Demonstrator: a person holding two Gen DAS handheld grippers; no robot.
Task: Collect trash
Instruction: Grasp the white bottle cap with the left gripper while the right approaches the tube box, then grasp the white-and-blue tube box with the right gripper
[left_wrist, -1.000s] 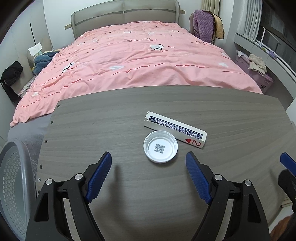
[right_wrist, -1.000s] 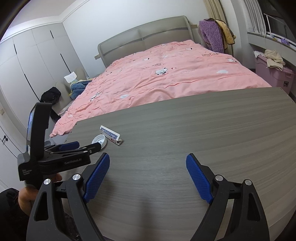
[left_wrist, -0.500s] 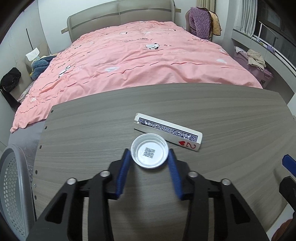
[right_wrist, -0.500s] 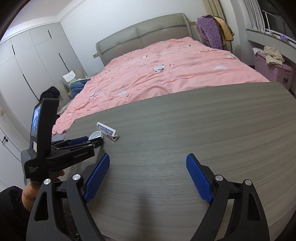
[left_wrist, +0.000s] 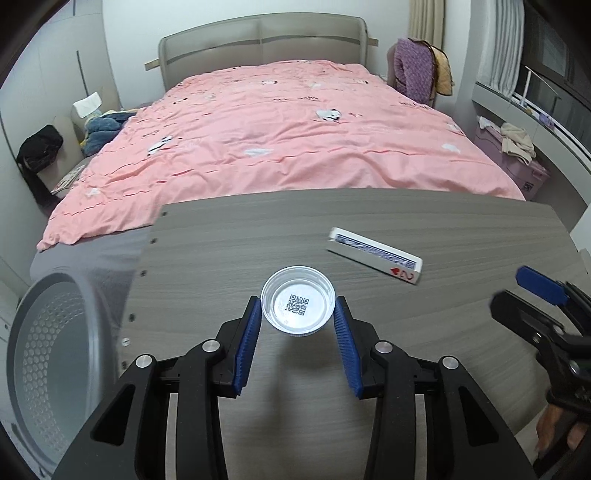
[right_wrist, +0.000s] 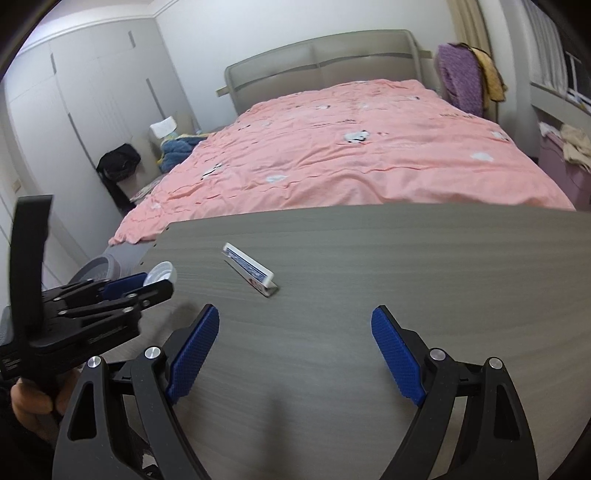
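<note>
Gripping a white lid above the table, left gripper; right gripper jaws wide.

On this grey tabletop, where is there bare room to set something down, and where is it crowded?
The grey wood-grain tabletop is bare from the blue-backed playing-card box rightward to its far edge and forward past the open right gripper. It is crowded only near the left edge: the left gripper holds the white round lid there.

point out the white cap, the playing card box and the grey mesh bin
white cap (left_wrist: 297, 309), left wrist view, inner floor at the QR code.
playing card box (left_wrist: 373, 252), left wrist view, blue patterned face.
grey mesh bin (left_wrist: 48, 354), left wrist view, perforated inner wall.
</note>
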